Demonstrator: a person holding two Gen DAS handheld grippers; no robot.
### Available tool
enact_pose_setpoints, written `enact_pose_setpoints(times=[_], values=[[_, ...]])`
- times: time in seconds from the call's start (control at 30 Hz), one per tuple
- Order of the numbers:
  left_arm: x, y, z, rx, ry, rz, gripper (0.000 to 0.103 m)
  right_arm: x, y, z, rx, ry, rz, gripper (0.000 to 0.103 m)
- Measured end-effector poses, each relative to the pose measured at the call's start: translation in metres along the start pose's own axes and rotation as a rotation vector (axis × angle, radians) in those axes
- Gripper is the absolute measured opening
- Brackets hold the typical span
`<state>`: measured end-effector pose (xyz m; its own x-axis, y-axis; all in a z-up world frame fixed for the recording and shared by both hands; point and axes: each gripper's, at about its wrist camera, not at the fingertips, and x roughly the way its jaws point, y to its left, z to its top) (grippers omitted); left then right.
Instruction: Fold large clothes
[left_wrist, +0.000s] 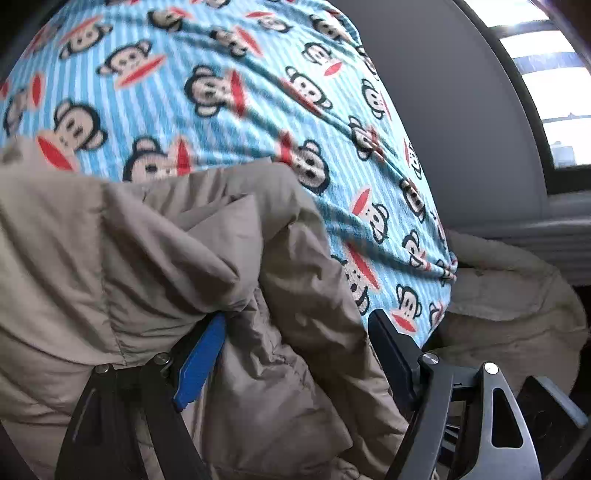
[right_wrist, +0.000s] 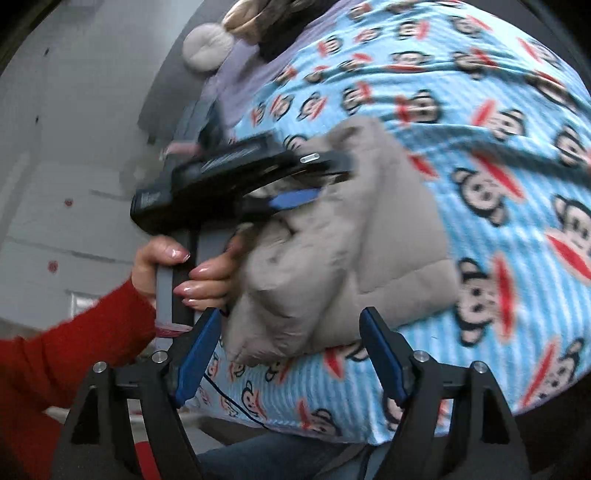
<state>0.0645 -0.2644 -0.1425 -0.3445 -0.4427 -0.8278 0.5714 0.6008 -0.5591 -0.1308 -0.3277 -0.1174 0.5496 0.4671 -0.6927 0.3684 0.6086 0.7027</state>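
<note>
Left wrist view: left gripper (left_wrist: 295, 354), jaws wide, straddles bunched beige padded coat (left_wrist: 155, 258) on monkey-print blanket (left_wrist: 229, 92); right gripper (right_wrist: 288, 354) released, empty; mid-fold, next needs firm clamp on fabric.

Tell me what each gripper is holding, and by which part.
Nothing is clamped. The left gripper stands open around a fold of the beige jacket; the right gripper is open too.

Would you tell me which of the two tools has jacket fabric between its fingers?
The left tool; the beige jacket bunches there, while the right tool stands open.
</note>
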Motion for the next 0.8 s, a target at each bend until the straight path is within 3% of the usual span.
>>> enact_pose_setpoints(times=[0.03, 0.07, 0.1, 0.23, 0.33, 0.47, 0.67, 0.8], values=[[-0.01, -0.005, -0.001, 0.021, -0.025, 0.009, 0.079, 0.014, 0.003, 0.005, -0.001, 0.01, -0.067, 0.075], [-0.024, -0.009, -0.003, 0.05, -0.07, 0.03, 0.079, 0.027, 0.004, 0.013, -0.001, 0.007, -0.133, 0.06], [-0.034, -0.01, -0.005, 0.069, -0.106, 0.059, 0.079, 0.033, 0.003, 0.016, 0.002, 0.007, -0.154, 0.017], [-0.091, 0.009, -0.019, 0.102, -0.306, 0.284, 0.079, 0.034, -0.004, 0.015, 0.002, -0.025, -0.247, 0.014], [-0.097, 0.042, -0.018, 0.064, -0.323, 0.439, 0.079, 0.03, -0.019, 0.001, -0.003, -0.003, -0.31, 0.014], [-0.064, 0.057, -0.005, 0.056, -0.302, 0.466, 0.079, 0.039, -0.04, -0.007, 0.055, 0.032, -0.301, 0.014], [-0.002, 0.027, 0.023, 0.126, -0.269, 0.509, 0.079, 0.05, -0.068, 0.0, 0.076, 0.035, -0.344, 0.014], [0.005, 0.026, 0.028, 0.122, -0.253, 0.531, 0.079, 0.028, -0.084, 0.002, 0.142, 0.029, -0.246, 0.015]])
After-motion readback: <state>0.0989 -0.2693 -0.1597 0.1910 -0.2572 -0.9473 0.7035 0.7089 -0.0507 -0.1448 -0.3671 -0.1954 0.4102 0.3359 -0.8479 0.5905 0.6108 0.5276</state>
